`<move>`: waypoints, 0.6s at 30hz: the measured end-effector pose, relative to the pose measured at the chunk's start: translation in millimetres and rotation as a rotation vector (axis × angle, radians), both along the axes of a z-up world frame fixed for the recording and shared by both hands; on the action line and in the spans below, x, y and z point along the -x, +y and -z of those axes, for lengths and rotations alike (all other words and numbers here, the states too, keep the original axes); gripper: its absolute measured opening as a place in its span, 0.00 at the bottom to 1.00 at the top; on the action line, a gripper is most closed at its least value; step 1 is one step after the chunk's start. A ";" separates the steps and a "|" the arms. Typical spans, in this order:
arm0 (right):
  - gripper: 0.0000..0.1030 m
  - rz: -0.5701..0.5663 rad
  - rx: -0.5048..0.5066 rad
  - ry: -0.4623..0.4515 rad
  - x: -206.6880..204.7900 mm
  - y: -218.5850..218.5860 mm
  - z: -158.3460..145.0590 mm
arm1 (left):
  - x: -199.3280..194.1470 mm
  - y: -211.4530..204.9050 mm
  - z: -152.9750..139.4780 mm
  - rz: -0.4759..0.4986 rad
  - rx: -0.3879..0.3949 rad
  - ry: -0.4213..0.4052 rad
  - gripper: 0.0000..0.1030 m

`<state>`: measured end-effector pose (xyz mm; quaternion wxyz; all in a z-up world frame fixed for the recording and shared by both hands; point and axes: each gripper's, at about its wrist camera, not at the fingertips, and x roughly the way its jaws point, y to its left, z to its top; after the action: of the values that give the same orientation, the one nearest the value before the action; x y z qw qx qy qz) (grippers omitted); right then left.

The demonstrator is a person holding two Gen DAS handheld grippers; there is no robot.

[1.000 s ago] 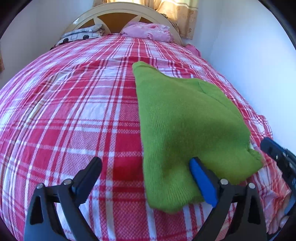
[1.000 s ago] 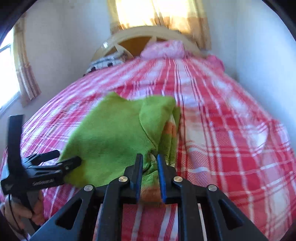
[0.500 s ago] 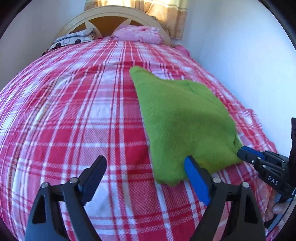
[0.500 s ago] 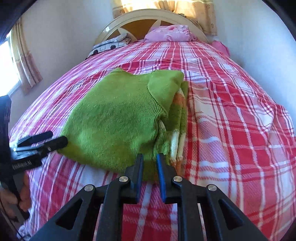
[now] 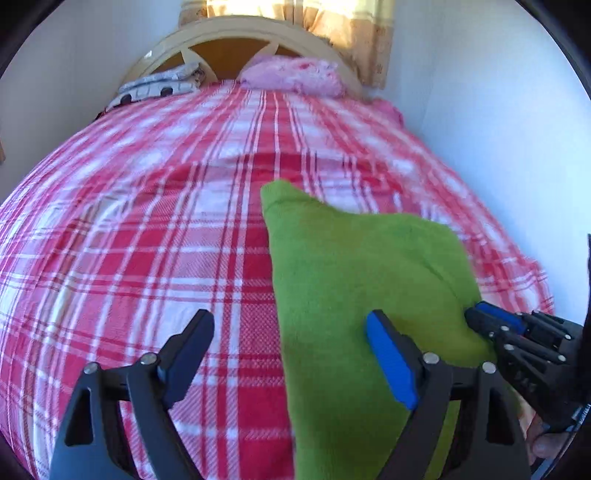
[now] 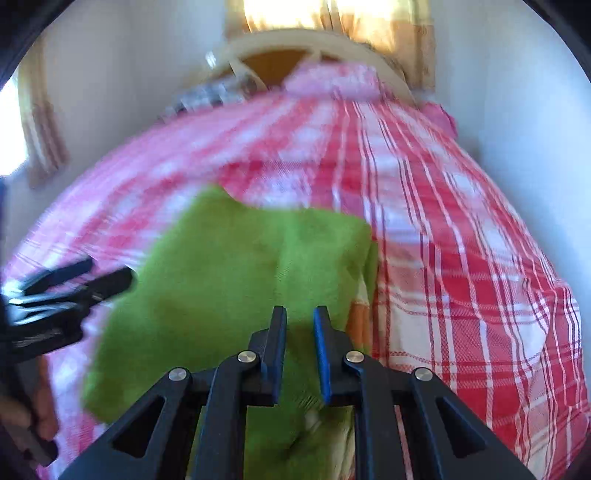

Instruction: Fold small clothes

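Observation:
A small green knitted garment (image 5: pixel 354 280) lies folded on the red plaid bed cover (image 5: pixel 147 236). My left gripper (image 5: pixel 291 354) is open wide, its right finger over the garment's near left part, its left finger over the cover. My right gripper (image 6: pixel 299 332) has its jaws a small way apart over the garment's (image 6: pixel 236 273) near right edge, where orange and white stripes (image 6: pixel 360 321) show. I cannot tell if it still pinches cloth. The right gripper also shows at the garment's right corner in the left wrist view (image 5: pixel 495 325). The left gripper shows in the right wrist view (image 6: pixel 74 280).
A pink pillow (image 5: pixel 291 72) and a black-and-white patterned one (image 5: pixel 159 83) lie against the cream headboard (image 5: pixel 236 35). A white wall (image 5: pixel 498 129) runs close along the bed's right side. Curtains (image 5: pixel 351 26) hang behind the headboard.
Both grippers have dropped closer over the garment. The right gripper's jaws have parted a little. The garment's near edge now reaches under both grippers.

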<state>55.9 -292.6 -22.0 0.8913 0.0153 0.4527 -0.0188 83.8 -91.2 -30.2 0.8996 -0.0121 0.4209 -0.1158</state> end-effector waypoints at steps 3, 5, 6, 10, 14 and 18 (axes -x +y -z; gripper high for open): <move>0.12 0.025 -0.040 0.005 -12.2 -13.1 5.2 | -4.0 -1.2 9.6 -0.005 0.019 0.004 0.85; 0.12 0.044 -0.093 0.007 -20.6 -22.2 7.3 | -8.7 -3.8 12.6 -0.008 0.015 0.006 0.88; 0.12 0.043 -0.106 0.003 -24.5 -24.9 8.3 | -11.6 -4.4 14.4 -0.009 0.012 0.013 0.90; 0.12 0.046 -0.247 -0.018 -22.2 -42.8 4.5 | -18.6 3.4 7.0 0.048 0.032 0.043 0.92; 0.48 0.184 -0.442 -0.157 7.3 -86.2 -9.0 | -22.7 27.6 -6.9 0.047 0.151 0.043 0.92; 0.69 0.152 -0.492 -0.154 7.3 -93.3 -2.4 | -38.8 26.3 11.2 0.045 0.246 0.169 0.92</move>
<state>48.6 -385.8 -19.6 0.8886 0.2666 0.3722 0.0261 122.6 -64.9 -41.4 0.8497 -0.1226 0.4780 -0.1854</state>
